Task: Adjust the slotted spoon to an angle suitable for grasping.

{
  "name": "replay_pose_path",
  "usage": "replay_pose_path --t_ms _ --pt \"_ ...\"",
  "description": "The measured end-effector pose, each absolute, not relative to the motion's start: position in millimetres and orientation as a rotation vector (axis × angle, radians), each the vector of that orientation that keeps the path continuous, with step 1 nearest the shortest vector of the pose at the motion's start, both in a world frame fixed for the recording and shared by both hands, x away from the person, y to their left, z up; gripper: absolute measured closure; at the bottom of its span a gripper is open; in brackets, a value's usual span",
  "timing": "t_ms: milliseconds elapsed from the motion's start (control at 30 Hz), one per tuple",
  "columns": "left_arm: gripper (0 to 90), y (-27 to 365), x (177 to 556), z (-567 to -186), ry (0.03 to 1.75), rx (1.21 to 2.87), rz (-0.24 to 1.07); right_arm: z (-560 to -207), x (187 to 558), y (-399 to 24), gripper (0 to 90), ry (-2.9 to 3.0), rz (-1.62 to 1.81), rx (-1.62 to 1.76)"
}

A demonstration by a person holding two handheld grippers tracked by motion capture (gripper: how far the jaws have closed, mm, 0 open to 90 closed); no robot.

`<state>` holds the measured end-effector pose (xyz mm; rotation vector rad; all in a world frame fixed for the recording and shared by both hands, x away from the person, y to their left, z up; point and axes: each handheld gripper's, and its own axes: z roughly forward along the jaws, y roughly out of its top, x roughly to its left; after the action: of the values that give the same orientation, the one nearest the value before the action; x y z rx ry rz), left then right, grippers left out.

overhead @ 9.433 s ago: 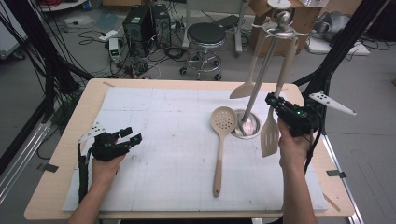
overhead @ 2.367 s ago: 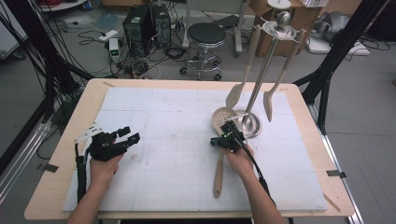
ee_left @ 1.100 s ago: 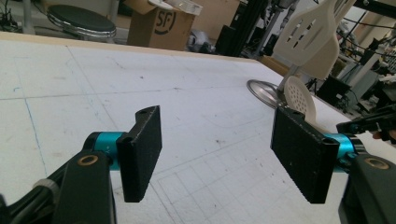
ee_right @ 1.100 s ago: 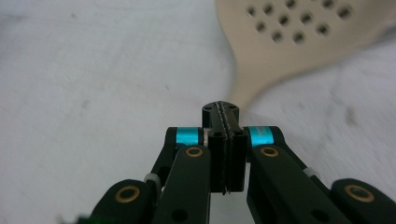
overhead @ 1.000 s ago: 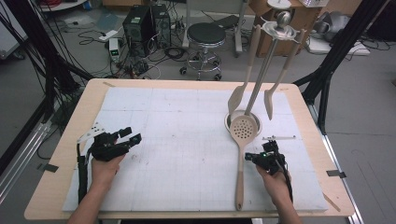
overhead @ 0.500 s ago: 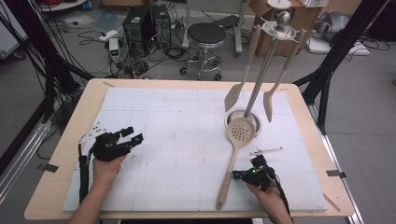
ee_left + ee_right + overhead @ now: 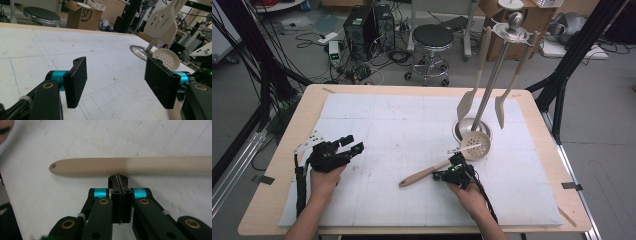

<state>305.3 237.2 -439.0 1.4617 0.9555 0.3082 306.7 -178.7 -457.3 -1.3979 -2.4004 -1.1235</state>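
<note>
A beige slotted spoon lies on the white mat, its round head (image 7: 475,144) next to the stand's base and its handle (image 7: 427,173) slanting down to the left. My right gripper (image 7: 441,175) is shut, with nothing between its jaws. Its closed tip (image 7: 118,178) rests against the side of the handle (image 7: 130,166). My left gripper (image 7: 350,146) rests on the mat at the left, open and empty, with its jaws (image 7: 115,82) wide apart. The spoon's head (image 7: 166,58) sits beyond it.
A metal utensil stand (image 7: 490,85) rises from a round base (image 7: 462,131) at the mat's far right. Two beige spatulas (image 7: 465,105) (image 7: 500,110) hang from it. The white mat (image 7: 402,125) covers most of the wooden table (image 7: 292,135).
My right hand has moved left along the front of the mat. The spoon's handle end has swung left with it, from pointing toward the front edge to slanting left. The left gripper stayed put.
</note>
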Motion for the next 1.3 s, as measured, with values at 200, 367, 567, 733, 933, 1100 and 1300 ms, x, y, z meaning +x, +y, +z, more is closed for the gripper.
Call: replay_pose_path --t_ms 200,367,567,733,933,1100,1300 --pt "35.1 237 305 -439 0.957 1.465 0.310 -461 316 -175 90.0 -2.397 -1.192 -1.432" --pt "35.1 238 305 -439 0.956 1.460 0.308 -458 329 -174 90.0 -2.398 -1.226 -1.500" --pt "35.1 238 306 -439 0.956 1.463 0.308 -430 356 -181 90.0 -2.409 -1.308 -1.596" --pt "35.1 239 305 -439 0.958 1.461 0.308 -435 381 -191 90.0 -2.397 -1.219 -1.708" --pt "35.1 240 305 -439 0.960 1.457 0.305 -451 380 -214 90.0 -2.437 -1.089 -1.785" --pt "35.1 239 305 -439 0.960 1.459 0.303 -447 364 -235 90.0 -2.485 -1.039 -1.799" --pt "35.1 238 304 -439 0.961 1.467 0.302 -443 346 -254 90.0 -2.496 -0.975 -1.810"
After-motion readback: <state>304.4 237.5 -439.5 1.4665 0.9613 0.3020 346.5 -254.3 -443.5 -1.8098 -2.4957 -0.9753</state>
